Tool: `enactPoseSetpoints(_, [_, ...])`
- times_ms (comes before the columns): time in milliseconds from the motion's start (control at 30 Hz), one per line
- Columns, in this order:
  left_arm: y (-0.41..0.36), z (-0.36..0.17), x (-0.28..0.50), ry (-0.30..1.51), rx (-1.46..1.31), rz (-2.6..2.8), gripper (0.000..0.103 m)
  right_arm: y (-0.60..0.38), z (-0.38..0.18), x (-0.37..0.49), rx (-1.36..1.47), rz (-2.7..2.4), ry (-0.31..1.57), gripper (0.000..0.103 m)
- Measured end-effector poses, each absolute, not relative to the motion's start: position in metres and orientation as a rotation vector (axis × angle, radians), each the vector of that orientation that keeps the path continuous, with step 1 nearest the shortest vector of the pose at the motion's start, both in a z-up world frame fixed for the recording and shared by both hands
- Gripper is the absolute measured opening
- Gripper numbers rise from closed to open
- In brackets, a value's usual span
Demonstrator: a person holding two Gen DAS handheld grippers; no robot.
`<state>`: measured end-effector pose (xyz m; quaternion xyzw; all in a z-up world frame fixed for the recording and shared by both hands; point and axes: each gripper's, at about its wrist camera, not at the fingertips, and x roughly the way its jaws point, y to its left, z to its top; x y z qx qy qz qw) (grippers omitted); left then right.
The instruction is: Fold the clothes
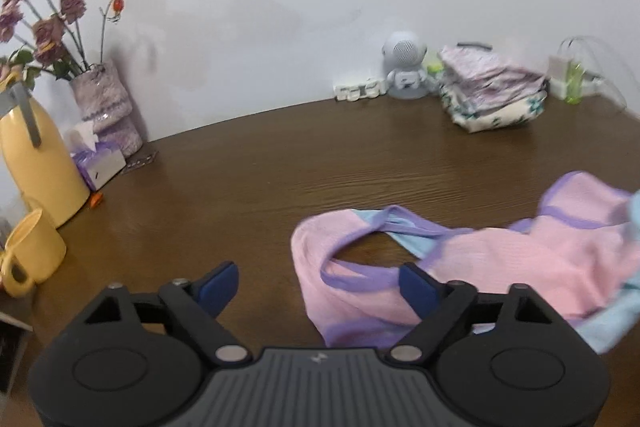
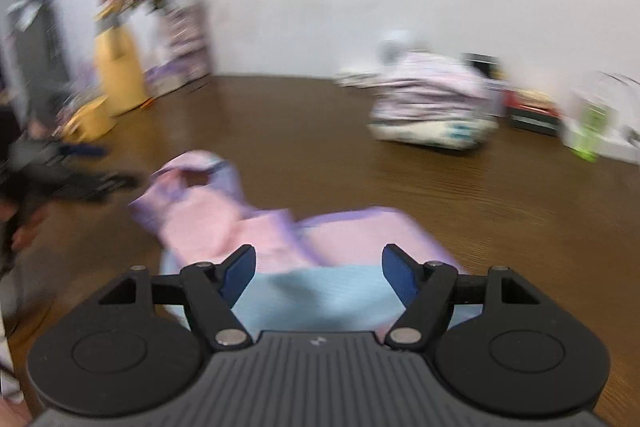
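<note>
Lying crumpled on the brown tabletop [image 1: 248,163], the pink, purple-trimmed garment [image 1: 500,259] sits just ahead of both tools. The left hand-held gripper [image 1: 320,281] has its blue fingers spread apart with nothing pinched; the cloth's looped strap end lies beside and under the right-hand finger. The right hand-held gripper [image 2: 319,275] also stands apart, hanging over the garment's pale blue part, with pink cloth just beyond. Far off to the right, a stack of folded clothes [image 1: 494,93] rests near the wall.
</note>
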<state>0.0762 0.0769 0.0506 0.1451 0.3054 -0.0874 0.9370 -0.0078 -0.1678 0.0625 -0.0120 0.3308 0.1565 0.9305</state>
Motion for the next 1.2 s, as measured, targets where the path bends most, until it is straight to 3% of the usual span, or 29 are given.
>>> enactPoseSetpoints(67, [0.072, 0.043, 0.095, 0.656, 0.302, -0.188, 0.061, -0.142, 0.062, 0.002, -0.066, 0.365, 0.686, 0.071])
enactPoseSetpoints(200, [0.062, 0.023, 0.123, 0.713, 0.339, -0.206, 0.039, -0.104, 0.063, 0.018, -0.115, 0.427, 0.692, 0.071])
enactPoseSetpoints(233, [0.061, 0.019, 0.128, 0.727, 0.343, -0.207, 0.028, -0.099, 0.064, 0.021, -0.118, 0.434, 0.693, 0.071])
enactPoseSetpoints(267, [0.061, 0.015, 0.132, 0.741, 0.347, -0.208, 0.009, -0.096, 0.065, 0.025, -0.116, 0.438, 0.695, 0.071])
enactPoseSetpoints(333, [0.065, 0.013, 0.136, 0.751, 0.328, -0.227, 0.002, -0.091, 0.068, 0.033, -0.106, 0.444, 0.699, 0.071])
enactPoseSetpoints(500, [0.072, 0.035, 0.103, 0.676, 0.248, -0.338, 0.001, -0.101, 0.077, 0.054, 0.031, 0.461, 0.732, 0.068])
enactPoseSetpoints(733, [0.036, 0.054, 0.021, 0.553, 0.277, -0.555, 0.001, -0.12, 0.065, 0.081, 0.37, 0.56, 0.894, 0.055])
enactPoseSetpoints(900, [0.017, 0.047, -0.008, 0.551, 0.267, -0.619, 0.001, -0.124, 0.049, 0.08, 0.469, 0.596, 0.963, 0.055])
enactPoseSetpoints(933, [0.014, 0.046, -0.013, 0.551, 0.265, -0.636, 0.001, -0.124, 0.046, 0.079, 0.478, 0.597, 0.975, 0.051])
enactPoseSetpoints(1000, [0.008, 0.045, -0.022, 0.547, 0.271, -0.669, 0.001, -0.124, 0.04, 0.077, 0.498, 0.604, 0.997, 0.033])
enactPoseSetpoints(1033, [0.005, 0.044, -0.026, 0.546, 0.279, -0.682, 0.001, -0.125, 0.038, 0.076, 0.512, 0.609, 1.003, 0.012])
enactPoseSetpoints(1067, [0.001, 0.044, -0.029, 0.545, 0.289, -0.696, 0.002, -0.126, 0.038, 0.073, 0.515, 0.61, 0.999, 0.005])
enactPoseSetpoints(1133, [-0.004, 0.042, -0.037, 0.542, 0.314, -0.727, 0.008, -0.13, 0.039, 0.066, 0.511, 0.606, 0.98, 0.002])
enactPoseSetpoints(1200, [-0.004, 0.044, -0.047, 0.531, 0.328, -0.751, 0.028, -0.142, 0.044, 0.056, 0.515, 0.594, 0.945, 0.002])
